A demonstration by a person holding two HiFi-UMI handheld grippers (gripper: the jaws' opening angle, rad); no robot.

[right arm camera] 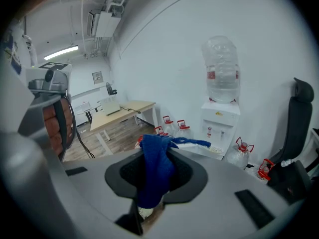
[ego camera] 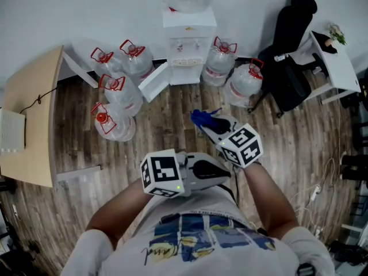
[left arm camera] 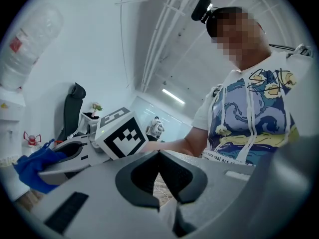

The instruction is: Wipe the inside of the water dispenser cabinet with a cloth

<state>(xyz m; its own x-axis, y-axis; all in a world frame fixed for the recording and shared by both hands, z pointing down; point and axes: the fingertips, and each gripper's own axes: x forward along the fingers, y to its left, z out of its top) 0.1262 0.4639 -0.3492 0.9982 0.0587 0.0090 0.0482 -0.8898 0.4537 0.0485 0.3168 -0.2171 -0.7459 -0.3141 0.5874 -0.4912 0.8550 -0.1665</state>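
The white water dispenser (ego camera: 188,45) stands against the far wall with an upturned bottle on top. Its lower cabinet door (ego camera: 154,80) hangs open to the left. In the right gripper view the dispenser (right arm camera: 219,126) is ahead and to the right. My right gripper (ego camera: 202,119) is shut on a blue cloth (ego camera: 204,118), and the cloth (right arm camera: 155,173) hangs down between the jaws of that gripper (right arm camera: 157,151). My left gripper (ego camera: 227,176) is held close to my body, pointing right. Its jaws (left arm camera: 159,153) meet at the tips with nothing between them. Both grippers are well short of the dispenser.
Several big water jugs stand on the wood floor left (ego camera: 118,91) and right (ego camera: 244,82) of the dispenser. A wooden desk (ego camera: 31,114) is at the left. At the right are a black office chair (ego camera: 290,50) and a white table (ego camera: 336,68). Cables (ego camera: 316,191) lie at the right.
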